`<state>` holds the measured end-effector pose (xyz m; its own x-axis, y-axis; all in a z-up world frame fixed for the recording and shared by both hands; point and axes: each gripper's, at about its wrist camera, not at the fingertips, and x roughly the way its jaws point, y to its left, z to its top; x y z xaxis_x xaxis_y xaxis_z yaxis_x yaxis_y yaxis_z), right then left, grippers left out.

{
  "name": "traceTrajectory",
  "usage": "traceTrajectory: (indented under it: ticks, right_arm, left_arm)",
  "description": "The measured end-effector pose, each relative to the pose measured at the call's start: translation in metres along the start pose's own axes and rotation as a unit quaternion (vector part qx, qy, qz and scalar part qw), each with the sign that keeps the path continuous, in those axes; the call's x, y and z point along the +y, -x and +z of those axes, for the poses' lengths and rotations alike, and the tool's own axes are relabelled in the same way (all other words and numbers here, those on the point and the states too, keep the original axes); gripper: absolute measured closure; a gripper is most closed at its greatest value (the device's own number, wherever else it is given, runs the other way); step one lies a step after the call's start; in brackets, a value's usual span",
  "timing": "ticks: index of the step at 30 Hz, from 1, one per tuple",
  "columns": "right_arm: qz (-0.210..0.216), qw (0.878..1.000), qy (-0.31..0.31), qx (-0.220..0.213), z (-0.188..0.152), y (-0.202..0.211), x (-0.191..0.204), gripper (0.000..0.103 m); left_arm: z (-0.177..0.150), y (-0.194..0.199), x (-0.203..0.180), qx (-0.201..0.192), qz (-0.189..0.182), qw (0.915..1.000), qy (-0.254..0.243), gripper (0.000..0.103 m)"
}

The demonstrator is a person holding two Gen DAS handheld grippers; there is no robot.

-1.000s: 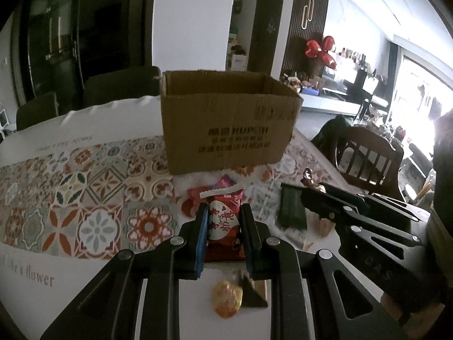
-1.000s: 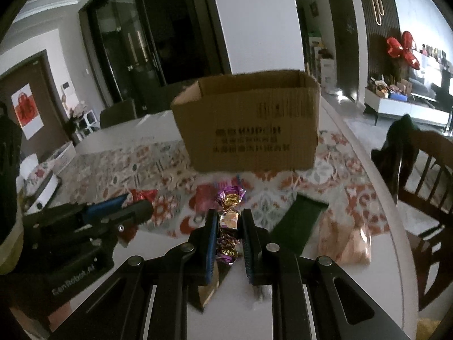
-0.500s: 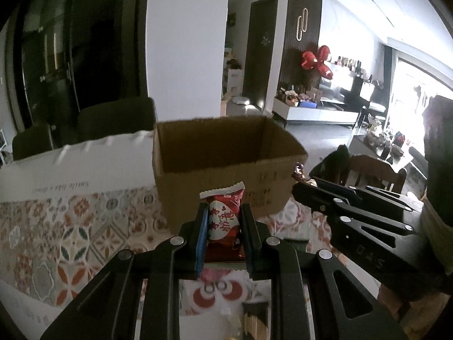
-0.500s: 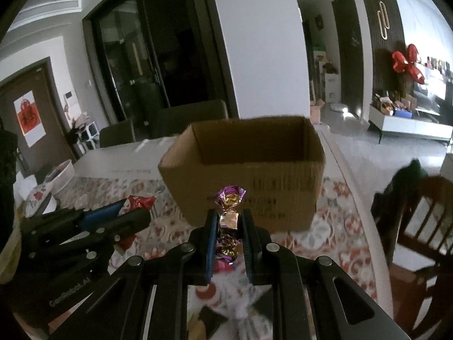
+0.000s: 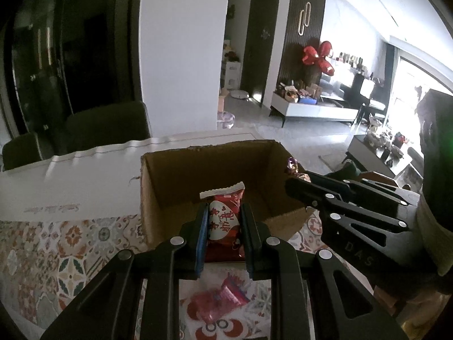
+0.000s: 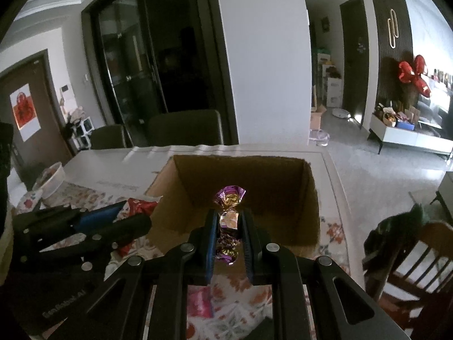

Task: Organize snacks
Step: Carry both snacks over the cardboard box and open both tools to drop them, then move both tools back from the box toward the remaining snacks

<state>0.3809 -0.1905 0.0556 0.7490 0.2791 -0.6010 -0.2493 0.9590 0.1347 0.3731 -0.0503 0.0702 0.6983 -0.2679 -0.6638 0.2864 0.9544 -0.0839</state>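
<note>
Left gripper clenched on red snack packet at lower centre, right gripper clenched on purple foil candy at centre, both held over near wall of open cardboard box mid-frame, patterned tablecloth lower left.

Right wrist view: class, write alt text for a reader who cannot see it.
The right claw is shut on a purple and gold wrapped candy, held at the near edge of an open cardboard box on a patterned tablecloth. The left claw, at left, grips a red snack packet.
</note>
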Motion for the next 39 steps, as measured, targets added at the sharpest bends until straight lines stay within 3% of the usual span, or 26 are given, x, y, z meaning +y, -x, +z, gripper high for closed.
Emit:
traceTrajectory:
  ticks: [8, 19, 21, 22, 23, 24, 26, 32, 39]
  right_arm:
    - [-0.01, 1.0, 0.002, 0.024, 0.017, -0.035, -0.013, 0.085]
    - [-0.017, 0.998, -0.009, 0.064, 0.02, -0.071, -0.028, 0.085]
    - [-0.017, 0.998, -0.013, 0.066, 0.019, -0.073, -0.03, 0.084]
    - [-0.018, 0.998, -0.013, 0.066, 0.02, -0.074, -0.031, 0.084]
    - [-0.021, 0.998, -0.013, 0.064, 0.019, -0.074, -0.031, 0.076]
    - [-0.026, 0.998, -0.013, 0.061, 0.019, -0.074, -0.032, 0.059]
    - [-0.033, 0.998, -0.016, 0.052, 0.018, -0.071, -0.032, 0.051]
    - [-0.037, 0.998, -0.014, 0.038, 0.014, -0.056, -0.031, 0.051]
    - [-0.029, 0.999, -0.013, 0.023, -0.001, -0.027, -0.024, 0.051]
  left_arm:
    - [0.023, -0.041, 0.01, 0.037, 0.004, 0.9992, 0.014, 0.081]
    - [0.025, -0.082, 0.014, 0.074, 0.022, 0.9969, 0.012, 0.079]
    - [0.026, -0.081, 0.014, 0.072, 0.027, 0.997, 0.005, 0.072]
    - [0.026, -0.079, 0.014, 0.069, 0.028, 0.9972, 0.005, 0.059]
    - [0.026, -0.076, 0.015, 0.063, 0.032, 0.9975, 0.005, 0.048]
    - [0.026, -0.075, 0.017, 0.057, 0.039, 0.9976, 0.005, 0.045]
    - [0.025, -0.067, 0.019, 0.041, 0.057, 0.9975, 0.002, 0.04]
    - [0.02, -0.042, 0.017, 0.009, 0.076, 0.997, -0.009, 0.023]
    - [-0.002, 0.002, 0.012, -0.034, 0.099, 0.9943, -0.022, 0.014]
